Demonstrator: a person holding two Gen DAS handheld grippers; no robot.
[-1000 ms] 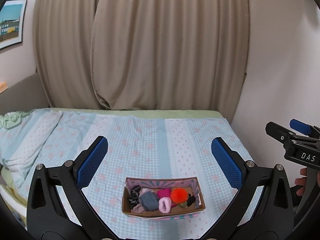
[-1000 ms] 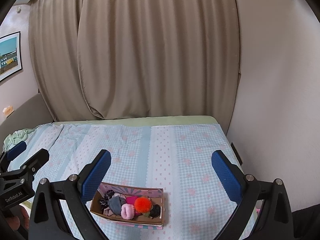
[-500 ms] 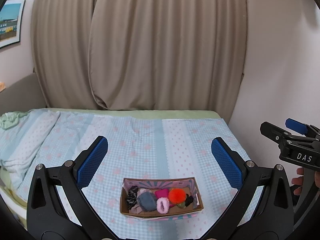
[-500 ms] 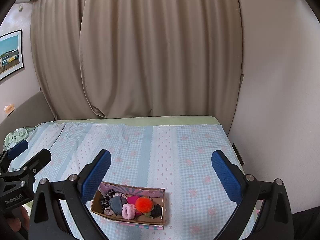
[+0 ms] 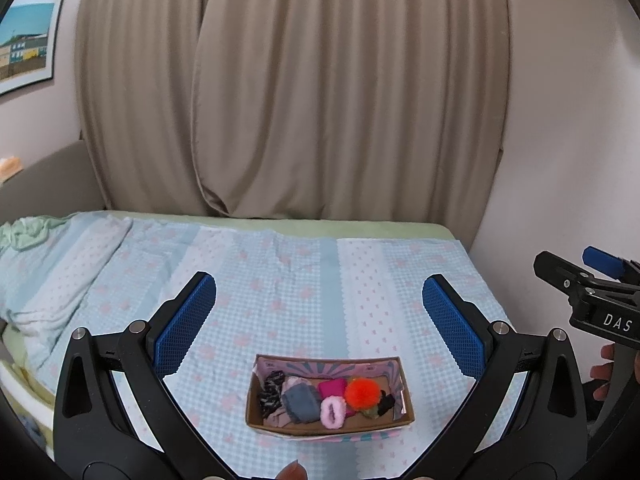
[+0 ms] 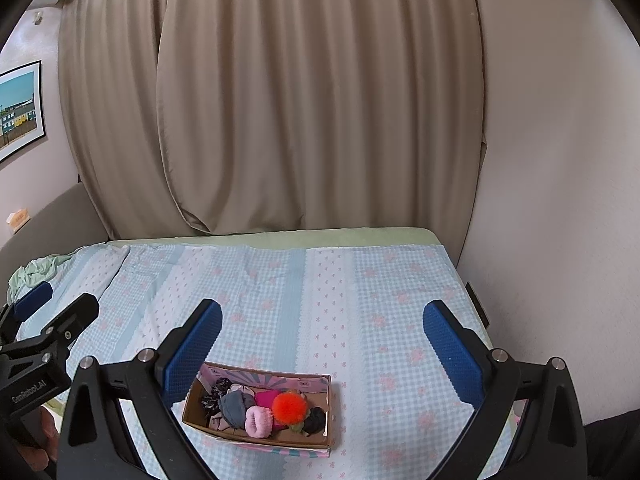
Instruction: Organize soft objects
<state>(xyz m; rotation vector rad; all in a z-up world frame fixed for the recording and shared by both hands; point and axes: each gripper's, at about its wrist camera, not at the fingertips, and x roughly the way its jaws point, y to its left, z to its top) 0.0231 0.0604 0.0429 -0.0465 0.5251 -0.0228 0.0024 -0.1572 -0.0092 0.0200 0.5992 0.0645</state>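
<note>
Nearest, the left gripper [image 5: 320, 320] and right gripper [image 6: 322, 340] both hang released, jaws spread wide, touching nothing. Below them the cardboard box [image 5: 280, 428] sits on the checkered bedspread [image 5: 300, 280], holding an orange pompom [image 5: 361, 392], pink scrunchie [image 5: 332, 412], grey cloth [image 5: 301, 402] and darker pieces too tangled to identify. Behind, beige curtains [image 5: 320, 100].

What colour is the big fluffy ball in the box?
Bright orange. The ball shows best in the right wrist view, sitting among the other soft things in the box.
</note>
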